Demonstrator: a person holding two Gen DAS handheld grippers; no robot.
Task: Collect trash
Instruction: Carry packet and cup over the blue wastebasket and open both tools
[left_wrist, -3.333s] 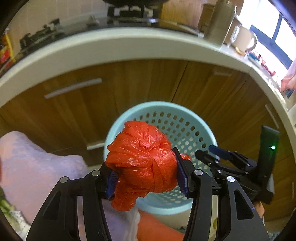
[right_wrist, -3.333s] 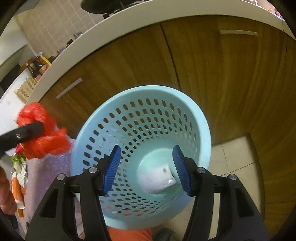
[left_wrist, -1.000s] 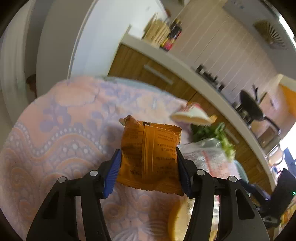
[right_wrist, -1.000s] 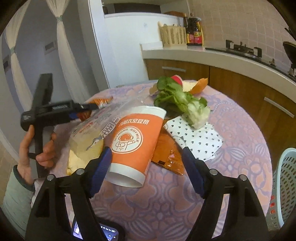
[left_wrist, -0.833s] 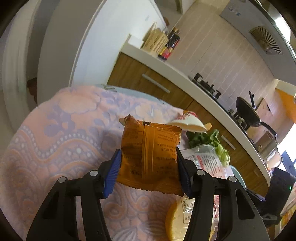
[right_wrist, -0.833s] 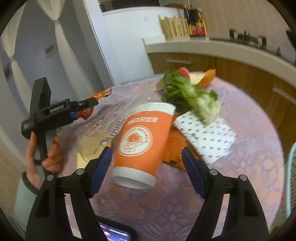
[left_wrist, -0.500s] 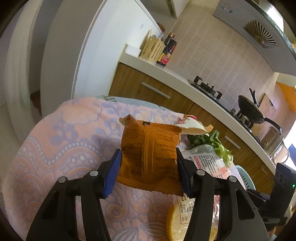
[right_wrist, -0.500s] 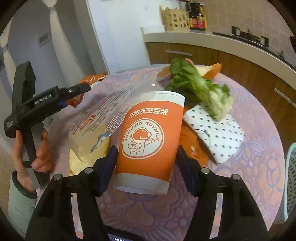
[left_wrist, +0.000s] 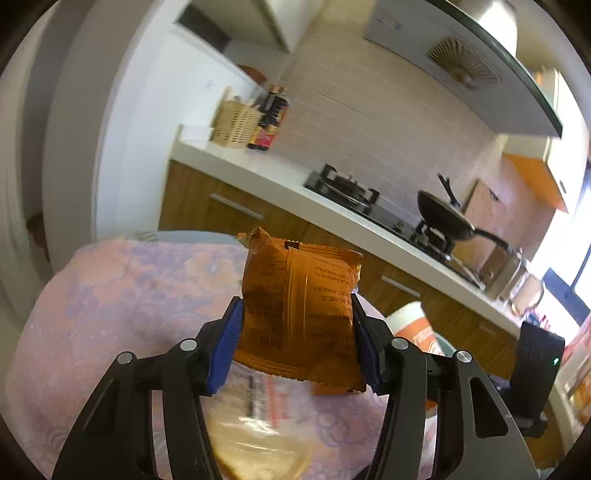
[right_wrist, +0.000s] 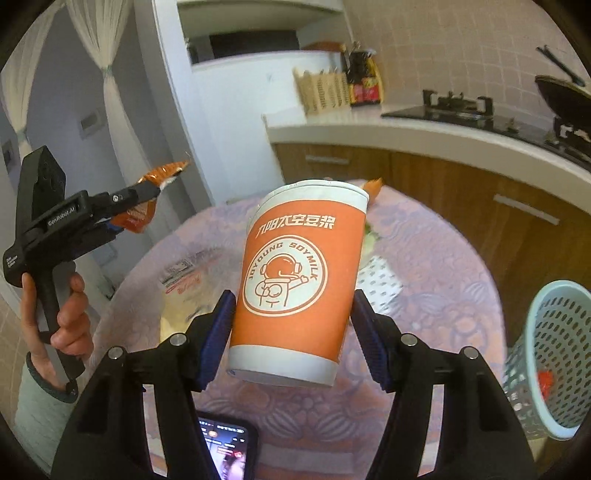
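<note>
Right gripper (right_wrist: 291, 325) is clamping one orange soymilk cup (right_wrist: 299, 280), held above the round table (right_wrist: 436, 266). Left gripper (left_wrist: 297, 341) is pinching one orange snack wrapper (left_wrist: 301, 306), also held above it. One perforated blue basket (right_wrist: 554, 354) is sitting far right; one phone (right_wrist: 227, 448) is lying near the table edge.

Open air lies between me and the basket (right_wrist: 554, 354); a phone (right_wrist: 225, 450) and wrappers (right_wrist: 188, 284) crowd the desk (right_wrist: 436, 266) below.

left tool (left_wrist: 297, 345) clamped, right tool (right_wrist: 291, 338) clamped (both raised)
</note>
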